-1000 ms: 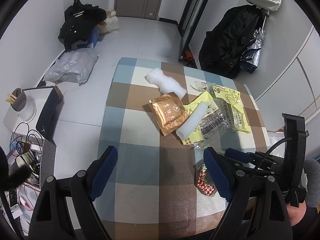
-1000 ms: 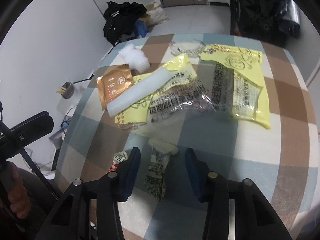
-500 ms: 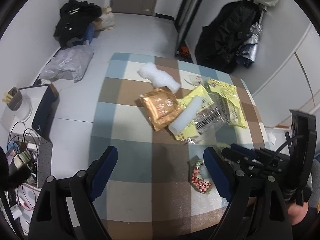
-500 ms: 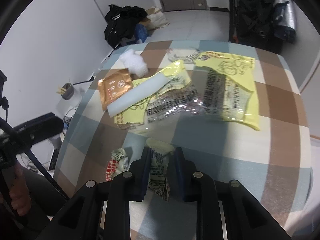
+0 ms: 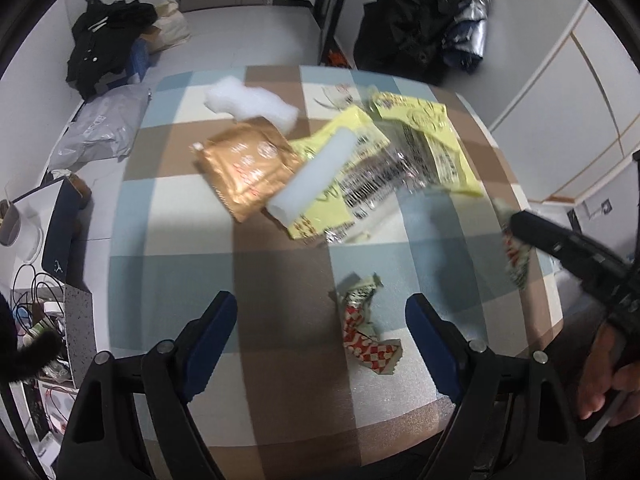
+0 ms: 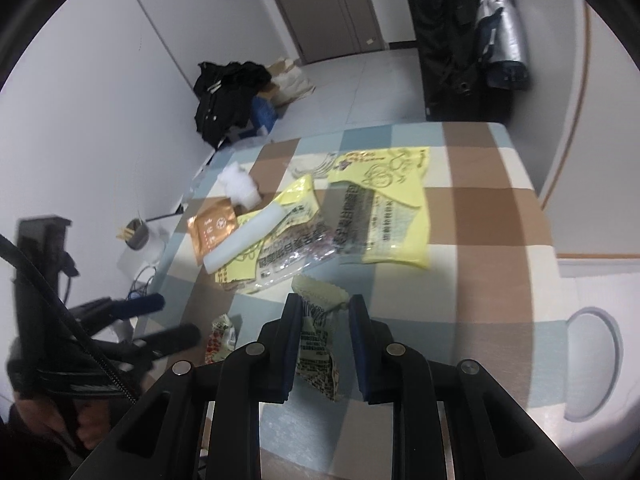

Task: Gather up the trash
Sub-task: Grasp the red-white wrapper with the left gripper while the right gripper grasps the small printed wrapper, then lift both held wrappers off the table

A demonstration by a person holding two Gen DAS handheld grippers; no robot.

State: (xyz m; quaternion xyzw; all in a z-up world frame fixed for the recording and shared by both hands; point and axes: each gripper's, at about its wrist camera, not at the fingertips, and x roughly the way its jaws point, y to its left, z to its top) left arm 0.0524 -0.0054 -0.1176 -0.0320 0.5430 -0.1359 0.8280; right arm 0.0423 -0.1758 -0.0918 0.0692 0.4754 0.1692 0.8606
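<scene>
Right gripper [image 6: 323, 344] has its fingers pinched on a small printed wrapper [image 6: 318, 346], lifted clear of the checked table [image 6: 500, 216], above its near edge; left gripper [image 5: 320, 320] hovers with fingers spread wide, holding nothing; between them on the table, by the near edge, lies a crumpled red-and-white wrapper [image 5: 366, 330]; mid-table sit a gold pouch [image 5: 246, 166], a white foam strip [image 5: 316, 178] and yellow bags [image 5: 424, 140], overlapping; white wadding [image 5: 250, 104] lies toward the far edge.
</scene>
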